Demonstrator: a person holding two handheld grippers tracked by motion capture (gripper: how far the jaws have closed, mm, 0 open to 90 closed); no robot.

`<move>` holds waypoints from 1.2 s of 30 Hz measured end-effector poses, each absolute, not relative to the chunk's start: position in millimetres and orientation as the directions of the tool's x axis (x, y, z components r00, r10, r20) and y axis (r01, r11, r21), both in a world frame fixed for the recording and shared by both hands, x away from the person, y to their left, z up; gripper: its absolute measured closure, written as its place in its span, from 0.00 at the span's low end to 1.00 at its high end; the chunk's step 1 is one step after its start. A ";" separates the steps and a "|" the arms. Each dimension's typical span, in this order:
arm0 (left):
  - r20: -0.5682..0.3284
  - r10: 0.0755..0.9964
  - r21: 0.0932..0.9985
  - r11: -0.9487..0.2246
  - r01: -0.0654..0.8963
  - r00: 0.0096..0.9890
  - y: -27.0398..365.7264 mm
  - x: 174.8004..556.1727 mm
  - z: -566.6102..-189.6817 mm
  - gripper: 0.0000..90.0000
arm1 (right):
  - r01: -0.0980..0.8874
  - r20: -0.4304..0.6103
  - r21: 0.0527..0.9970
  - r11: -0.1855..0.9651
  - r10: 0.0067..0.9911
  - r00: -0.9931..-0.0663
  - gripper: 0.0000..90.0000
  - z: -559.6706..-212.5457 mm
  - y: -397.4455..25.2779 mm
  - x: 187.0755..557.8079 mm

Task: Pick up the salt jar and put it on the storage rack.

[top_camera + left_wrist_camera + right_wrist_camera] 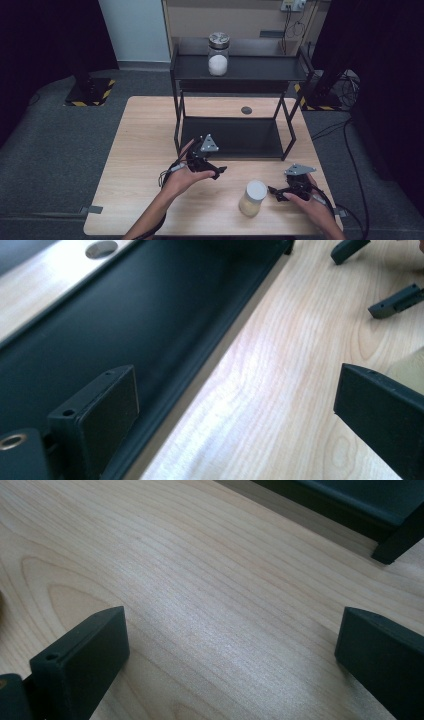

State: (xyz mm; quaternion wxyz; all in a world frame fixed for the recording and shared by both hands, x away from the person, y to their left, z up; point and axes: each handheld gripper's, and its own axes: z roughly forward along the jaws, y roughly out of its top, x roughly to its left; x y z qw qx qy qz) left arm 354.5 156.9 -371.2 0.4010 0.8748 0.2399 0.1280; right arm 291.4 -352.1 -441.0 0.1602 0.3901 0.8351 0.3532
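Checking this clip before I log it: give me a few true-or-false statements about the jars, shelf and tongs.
1. The right tongs grip the jar with the white lid. False: they are open beside it.
2. A jar with white contents stands on the top shelf. True.
3. The left tongs are open. True.
4. The lower shelf holds a jar. False: nothing stands on it.

We see a black two-tier metal shelf (235,125) standing at the far middle of a pale wooden table (135,150); on the shelf's upper tier stands a glass jar (218,54) of white grains with a metal lid; behind the shelf's lower tier, a round grommet hole (246,110) marks the tabletop.
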 end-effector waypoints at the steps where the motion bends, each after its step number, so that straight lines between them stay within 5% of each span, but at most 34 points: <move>1: 0.030 0.524 0.762 -0.564 0.320 0.851 157.3 353.2 -373.2 0.03 | 0.537 0.006 0.715 0.447 0.764 -0.645 0.02 -441.1 -352.1 291.3; 15: -0.022 0.532 0.753 -0.548 0.364 0.846 178.3 330.9 -391.1 0.03 | 0.539 0.008 0.715 0.445 0.766 -0.643 0.02 -441.2 -352.1 290.6; 36: -0.017 0.686 0.728 -0.490 0.479 0.728 257.5 304.5 -403.6 0.04 | 0.541 0.010 0.714 0.444 0.767 -0.642 0.02 -440.9 -351.9 290.2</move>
